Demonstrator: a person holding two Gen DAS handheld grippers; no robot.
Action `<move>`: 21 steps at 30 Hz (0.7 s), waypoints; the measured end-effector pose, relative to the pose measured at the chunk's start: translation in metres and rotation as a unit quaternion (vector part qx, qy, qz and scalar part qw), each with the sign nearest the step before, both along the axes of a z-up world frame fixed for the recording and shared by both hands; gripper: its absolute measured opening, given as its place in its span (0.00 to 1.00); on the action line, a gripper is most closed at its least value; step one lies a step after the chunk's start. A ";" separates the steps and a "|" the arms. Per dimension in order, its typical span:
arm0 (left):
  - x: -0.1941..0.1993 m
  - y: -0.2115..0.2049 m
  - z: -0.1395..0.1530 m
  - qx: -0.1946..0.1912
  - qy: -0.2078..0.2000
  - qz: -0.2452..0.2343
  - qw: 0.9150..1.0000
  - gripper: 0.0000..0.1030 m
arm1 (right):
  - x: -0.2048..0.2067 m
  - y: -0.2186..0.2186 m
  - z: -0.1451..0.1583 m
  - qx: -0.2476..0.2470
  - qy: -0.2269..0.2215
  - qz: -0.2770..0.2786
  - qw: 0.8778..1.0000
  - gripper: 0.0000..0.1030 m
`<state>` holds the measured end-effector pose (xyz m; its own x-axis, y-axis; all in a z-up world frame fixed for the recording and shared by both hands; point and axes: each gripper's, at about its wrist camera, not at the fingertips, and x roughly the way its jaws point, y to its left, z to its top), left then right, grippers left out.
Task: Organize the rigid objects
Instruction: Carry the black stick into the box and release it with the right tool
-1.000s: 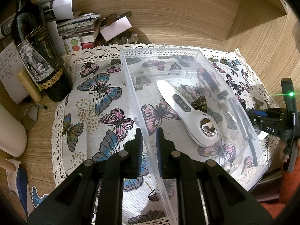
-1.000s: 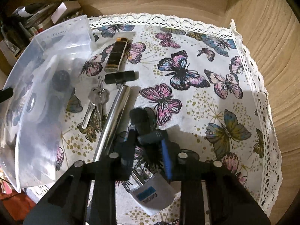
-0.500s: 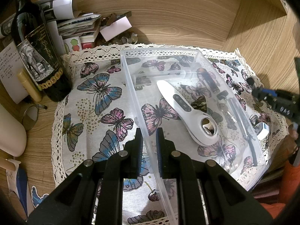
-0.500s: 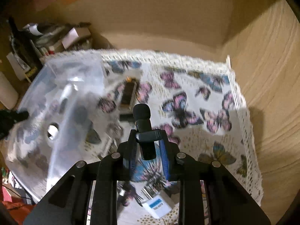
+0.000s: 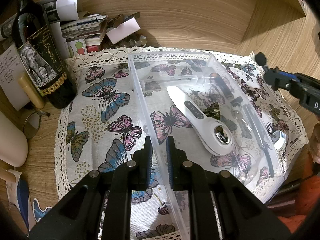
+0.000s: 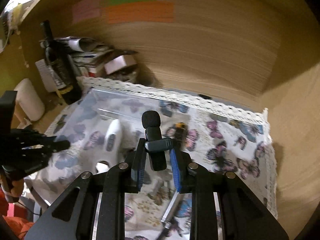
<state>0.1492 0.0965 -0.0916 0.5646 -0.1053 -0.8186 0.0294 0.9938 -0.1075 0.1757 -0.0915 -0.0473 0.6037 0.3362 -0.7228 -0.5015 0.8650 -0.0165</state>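
Ahead of the right gripper (image 6: pixel 156 158), the clear bin (image 5: pixel 200 57) is open-topped, its floor bare around a white handheld device (image 5: pixel 200 120). Left of the left gripper (image 5: pixel 158 156), the butterfly cloth (image 5: pixel 104 120) lies bare. A wine bottle (image 5: pixel 42 60) and paper pile (image 5: pixel 84 26) block the far left corner.

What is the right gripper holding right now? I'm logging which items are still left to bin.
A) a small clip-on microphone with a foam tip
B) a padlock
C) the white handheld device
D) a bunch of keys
A: in the right wrist view the right gripper is shut on the clip-on microphone, lifted above the cloth, while the white handheld device lies in the clear bin.
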 end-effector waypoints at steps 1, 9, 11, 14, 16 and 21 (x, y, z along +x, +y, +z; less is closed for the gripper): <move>0.000 0.000 0.000 0.000 0.000 0.000 1.000 0.13 | -0.001 0.005 -0.001 0.000 0.001 0.007 1.000 0.21; 0.002 -0.003 0.001 -0.002 -0.001 -0.002 1.000 0.13 | -0.009 0.045 -0.023 -0.009 0.031 0.064 0.997 0.21; 0.002 -0.001 0.000 -0.003 -0.002 -0.003 1.000 0.13 | -0.010 0.056 -0.030 -0.014 0.042 0.078 0.996 0.21; 0.001 0.001 0.000 -0.005 -0.004 -0.003 1.000 0.13 | -0.012 0.068 -0.037 -0.026 0.053 0.095 0.994 0.21; 0.001 0.001 0.000 -0.007 -0.004 -0.004 1.000 0.13 | -0.014 0.078 -0.042 -0.037 0.063 0.108 0.992 0.21; 0.000 0.001 -0.001 -0.009 -0.006 -0.005 1.000 0.13 | -0.017 0.093 -0.054 -0.065 0.079 0.129 0.986 0.21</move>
<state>0.1492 0.0979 -0.0922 0.5729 -0.1261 -0.8099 0.0409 0.9913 -0.1254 0.1582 0.0012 -0.1013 0.3876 0.3616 -0.8479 -0.7095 0.7043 -0.0240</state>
